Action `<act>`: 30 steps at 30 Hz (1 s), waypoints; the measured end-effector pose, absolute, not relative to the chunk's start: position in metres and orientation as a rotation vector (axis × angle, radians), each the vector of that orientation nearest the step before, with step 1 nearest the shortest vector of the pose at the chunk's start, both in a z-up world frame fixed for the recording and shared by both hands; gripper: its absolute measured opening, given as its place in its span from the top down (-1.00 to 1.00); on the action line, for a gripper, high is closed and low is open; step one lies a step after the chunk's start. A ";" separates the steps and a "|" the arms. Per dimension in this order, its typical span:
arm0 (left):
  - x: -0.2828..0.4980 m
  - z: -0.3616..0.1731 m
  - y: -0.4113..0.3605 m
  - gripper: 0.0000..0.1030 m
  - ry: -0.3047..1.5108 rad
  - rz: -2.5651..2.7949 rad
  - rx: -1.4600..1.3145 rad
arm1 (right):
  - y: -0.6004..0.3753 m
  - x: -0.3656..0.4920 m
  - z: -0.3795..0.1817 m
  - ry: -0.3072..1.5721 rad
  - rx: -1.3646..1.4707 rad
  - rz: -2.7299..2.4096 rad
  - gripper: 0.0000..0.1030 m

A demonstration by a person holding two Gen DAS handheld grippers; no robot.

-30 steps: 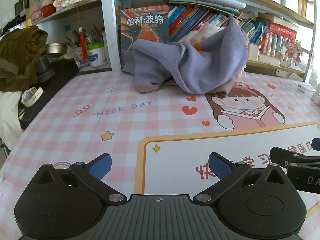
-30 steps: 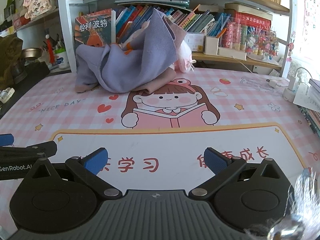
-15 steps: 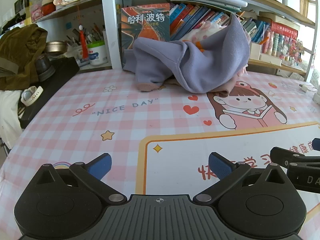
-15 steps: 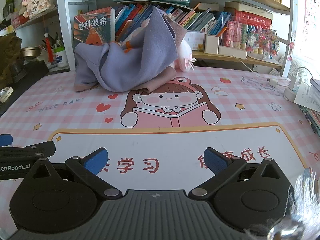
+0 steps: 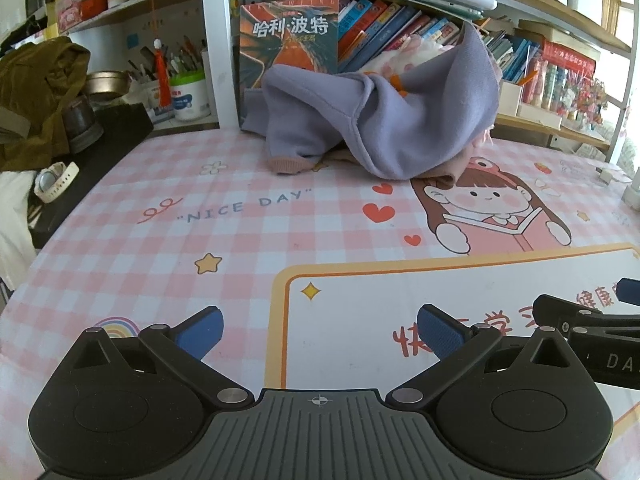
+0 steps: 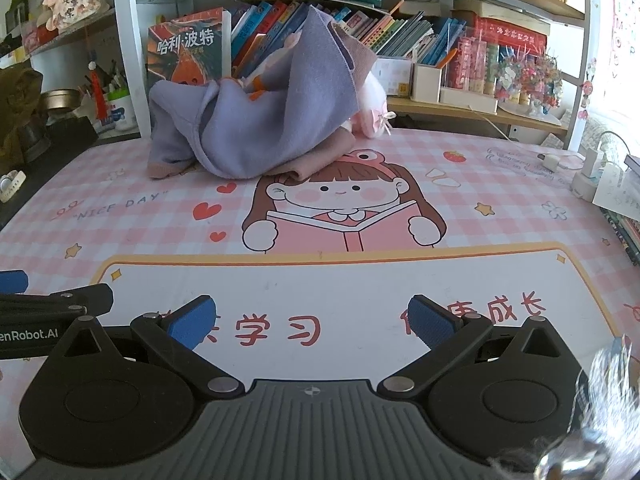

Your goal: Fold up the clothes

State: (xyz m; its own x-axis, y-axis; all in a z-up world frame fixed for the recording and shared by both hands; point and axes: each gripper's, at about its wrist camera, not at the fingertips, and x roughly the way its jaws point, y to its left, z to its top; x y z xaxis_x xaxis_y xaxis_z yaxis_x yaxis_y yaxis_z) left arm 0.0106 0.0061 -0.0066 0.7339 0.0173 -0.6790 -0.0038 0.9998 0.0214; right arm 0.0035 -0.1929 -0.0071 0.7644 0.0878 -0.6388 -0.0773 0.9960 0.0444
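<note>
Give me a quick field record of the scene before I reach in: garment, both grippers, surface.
garment: purple sweatshirt, crumpled in a heap at the far side of the table, leaning against the books
fold state: not started
left gripper: open, fingers empty, over the mat, short of the garment
right gripper: open, fingers empty, also short of the garment
surface: pink checked table mat with a cartoon girl print

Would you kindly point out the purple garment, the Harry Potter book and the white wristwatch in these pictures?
purple garment [image 5: 408, 120], left wrist view, on the broad front fold of the heap.
Harry Potter book [image 5: 290, 28], left wrist view, on the cover's title band.
white wristwatch [image 5: 54, 182], left wrist view, on its strap beside the dial.
</note>
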 end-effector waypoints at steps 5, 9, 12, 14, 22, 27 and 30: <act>0.011 -0.008 0.005 -1.00 0.746 0.012 0.027 | -0.193 0.005 -0.009 0.701 0.016 0.090 -1.00; 0.012 -0.010 0.005 -1.00 0.754 0.002 0.028 | -0.192 0.006 -0.010 0.707 0.018 0.090 -1.00; 0.013 -0.012 0.005 -1.00 0.762 0.004 0.028 | -0.193 0.008 -0.012 0.716 0.020 0.089 -1.00; 0.014 -0.013 0.006 -1.00 0.766 0.010 0.027 | -0.193 0.009 -0.013 0.720 0.021 0.089 -1.00; 0.017 -0.014 0.007 -1.00 0.775 0.018 0.020 | -0.193 0.012 -0.015 0.729 0.019 0.090 -1.00; 0.017 -0.014 0.006 -1.00 0.777 0.019 0.020 | -0.193 0.014 -0.015 0.732 0.021 0.092 -1.00; 0.018 -0.015 0.006 -1.00 0.783 0.003 0.017 | -0.194 0.015 -0.016 0.734 0.022 0.095 -1.00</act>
